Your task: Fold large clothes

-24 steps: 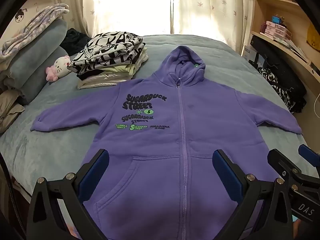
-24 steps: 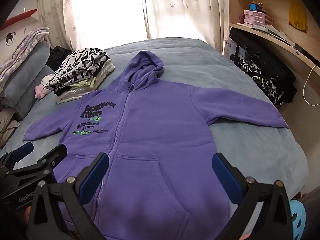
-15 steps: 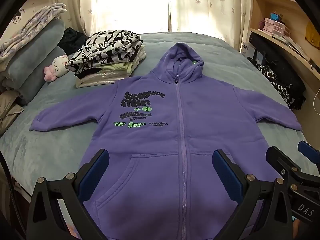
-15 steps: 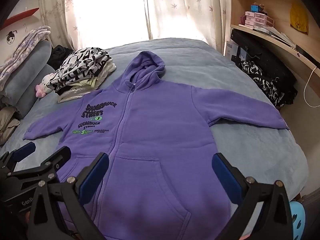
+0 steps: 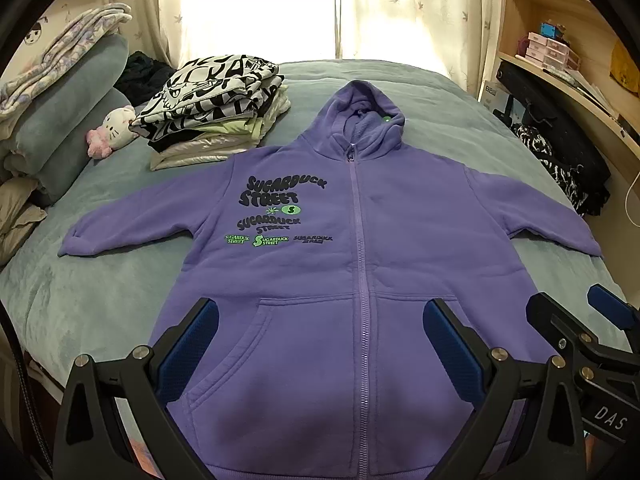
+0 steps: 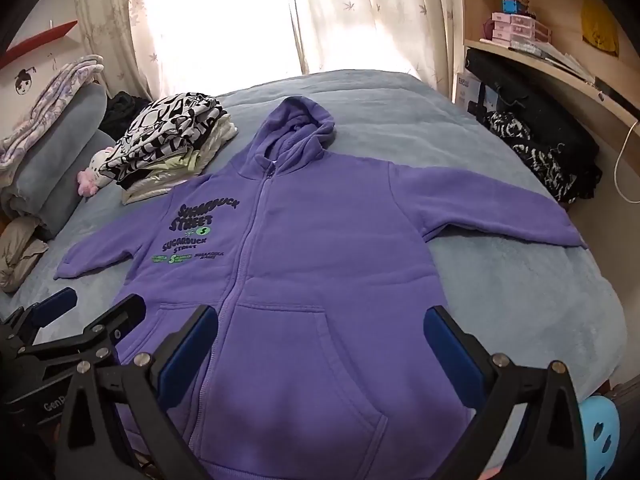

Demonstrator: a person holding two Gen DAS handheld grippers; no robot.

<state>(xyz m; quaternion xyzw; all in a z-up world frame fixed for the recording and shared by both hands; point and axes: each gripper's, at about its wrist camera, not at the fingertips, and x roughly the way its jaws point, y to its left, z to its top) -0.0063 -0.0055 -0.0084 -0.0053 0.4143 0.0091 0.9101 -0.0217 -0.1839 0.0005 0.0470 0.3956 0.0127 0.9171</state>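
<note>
A purple zip-front fleece hoodie with dark and green lettering on the chest (image 5: 360, 264) lies spread flat, front up, across the grey-blue plush blanket of the bed (image 5: 80, 300), filling the middle of both views: hood toward the top centre of the frame, hem at the bottom edge, one sleeve reaching to the left and the other to the right. The left gripper (image 5: 320, 344) hangs above the pocket area at the lower middle of the left wrist view with its blue-padded fingers (image 5: 188, 344) spread wide and nothing between them; the right gripper (image 6: 320, 344) is likewise released and empty over the hem end, and each shows at the lower corner of the other's view. The fleece looks thick, soft and fairly heavy for a garment: it should drape and sag when lifted, not hold a crease sharply, and cling somewhat to the plush blanket instead of sliding. The zip line down the middle is probably the stiffest part and makes a natural fold axis. Good holds look to be the sleeve cuffs, the shoulder seams and the ribbed hem corners, where the doubled cloth gives the pads something to bite. A stack of folded clothes topped by a black-and-white print (image 5: 216, 104) sits at the upper left, near the left sleeve, beside a small white and pink plush cat (image 5: 112, 128).
</note>
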